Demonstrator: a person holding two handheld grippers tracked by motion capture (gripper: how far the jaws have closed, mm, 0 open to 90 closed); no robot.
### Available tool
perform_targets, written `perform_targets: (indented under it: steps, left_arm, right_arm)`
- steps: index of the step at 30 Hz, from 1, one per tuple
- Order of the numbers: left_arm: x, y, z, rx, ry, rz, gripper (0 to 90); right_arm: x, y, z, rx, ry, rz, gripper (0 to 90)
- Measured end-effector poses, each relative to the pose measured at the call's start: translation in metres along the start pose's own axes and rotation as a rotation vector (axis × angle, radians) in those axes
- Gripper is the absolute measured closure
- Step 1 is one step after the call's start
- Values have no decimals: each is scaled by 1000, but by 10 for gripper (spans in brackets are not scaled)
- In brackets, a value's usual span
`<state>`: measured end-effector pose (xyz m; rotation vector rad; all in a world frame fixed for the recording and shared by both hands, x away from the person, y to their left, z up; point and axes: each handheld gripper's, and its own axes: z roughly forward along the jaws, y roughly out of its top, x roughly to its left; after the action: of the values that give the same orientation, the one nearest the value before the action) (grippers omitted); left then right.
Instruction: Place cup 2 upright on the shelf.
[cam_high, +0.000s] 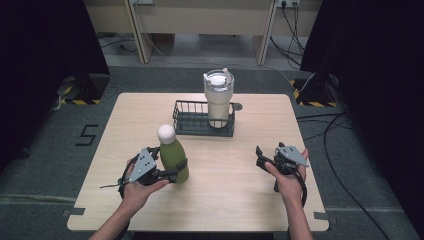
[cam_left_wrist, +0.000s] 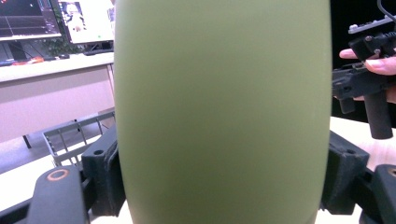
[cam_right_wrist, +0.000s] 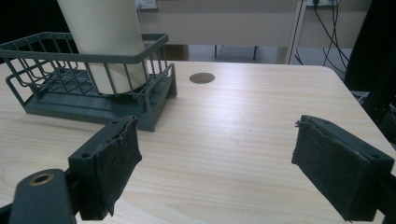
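- Olive-green metal bottle with a white rounded cap, lower left of centre in the high view, standing upright on the pale wooden table; body spanning nearly the whole left gripper view.
- Left gripper clenched on the bottle's lower body, a black pad pressed to each side.
- Right gripper at lower right, released, jaws wide apart with nothing between, hovering over bare tabletop.
- Step in hand, judging from this: bottle grasped, ready to lift.
- Next move likely calls for a level carry toward the dark wire basket at upper centre, into the free space beside the cream lidded tumbler.
- Bottle's base cut off in the left gripper view; whether it sits on the table or just clear of it is hard to tell.
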<state>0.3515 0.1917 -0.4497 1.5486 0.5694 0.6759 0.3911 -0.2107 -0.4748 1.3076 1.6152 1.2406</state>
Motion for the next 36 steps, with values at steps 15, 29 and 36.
perform_targets:
  steps: [15,29,36]
  left_arm:
    - [18,16,9,-16,46,13,203]
    - [31,27,23,-26,72,17,204]
    - [36,34,28,-38,86,17,204]
  right_arm:
    - [1,-1,1,7,3,4,147]
    - [2,-1,1,8,3,11,149]
    - [1,-1,0,8,-1,14,150]
